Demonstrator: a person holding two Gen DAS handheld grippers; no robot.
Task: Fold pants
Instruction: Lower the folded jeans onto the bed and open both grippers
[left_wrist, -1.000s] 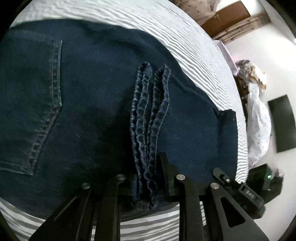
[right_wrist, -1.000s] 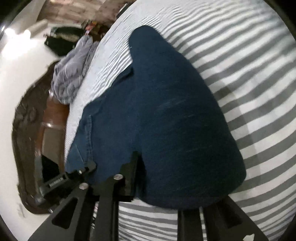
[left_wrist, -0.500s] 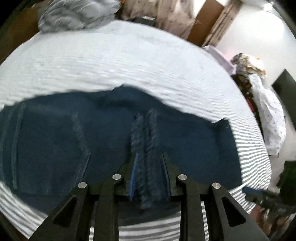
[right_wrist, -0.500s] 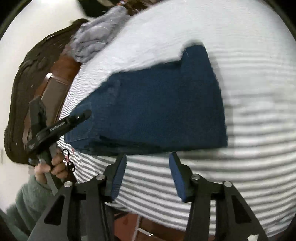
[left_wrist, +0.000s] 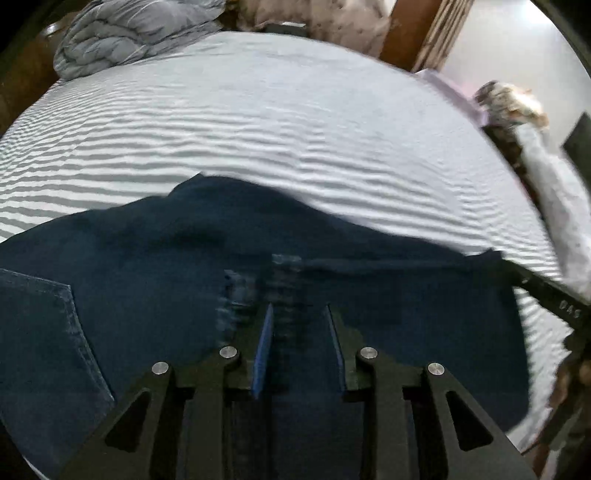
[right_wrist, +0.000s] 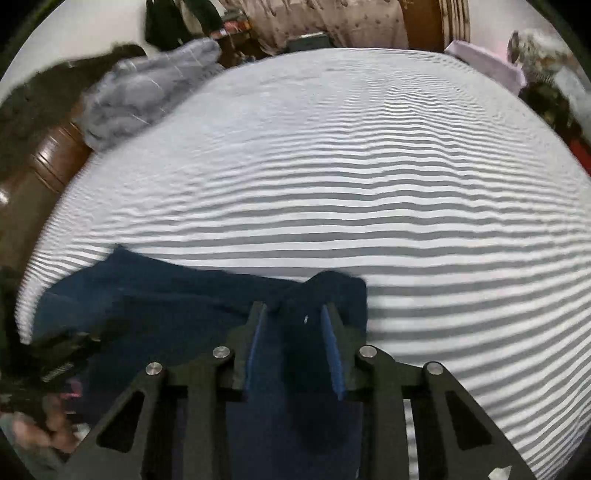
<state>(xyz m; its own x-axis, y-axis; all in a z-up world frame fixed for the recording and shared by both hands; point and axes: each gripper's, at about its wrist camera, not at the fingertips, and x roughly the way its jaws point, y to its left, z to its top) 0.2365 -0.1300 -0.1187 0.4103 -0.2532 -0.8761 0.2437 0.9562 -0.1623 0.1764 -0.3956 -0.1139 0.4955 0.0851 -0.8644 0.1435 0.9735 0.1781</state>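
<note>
Dark blue denim pants (left_wrist: 147, 288) lie folded on a grey-and-white striped bed (left_wrist: 258, 140). A back pocket shows at the left in the left wrist view. My left gripper (left_wrist: 299, 314) is open, its jaws on either side of the blurred leg hems (left_wrist: 284, 280) lying on the pants. In the right wrist view the pants (right_wrist: 166, 306) lie at the lower left. My right gripper (right_wrist: 293, 314) is open over their right end, with denim between the jaws. The right gripper also shows at the right edge of the left wrist view (left_wrist: 554, 299).
A crumpled grey blanket (right_wrist: 147, 92) lies at the bed's far left corner by a wooden bed frame (right_wrist: 44, 170). Clothes and clutter (left_wrist: 517, 107) stand off the bed's right side. The person's hand with the left gripper (right_wrist: 55, 380) is at the lower left.
My left gripper has opened and let go of the leg hems. My right gripper came back over the pants' right end, still open. Both views swung up toward the far side of the bed.
</note>
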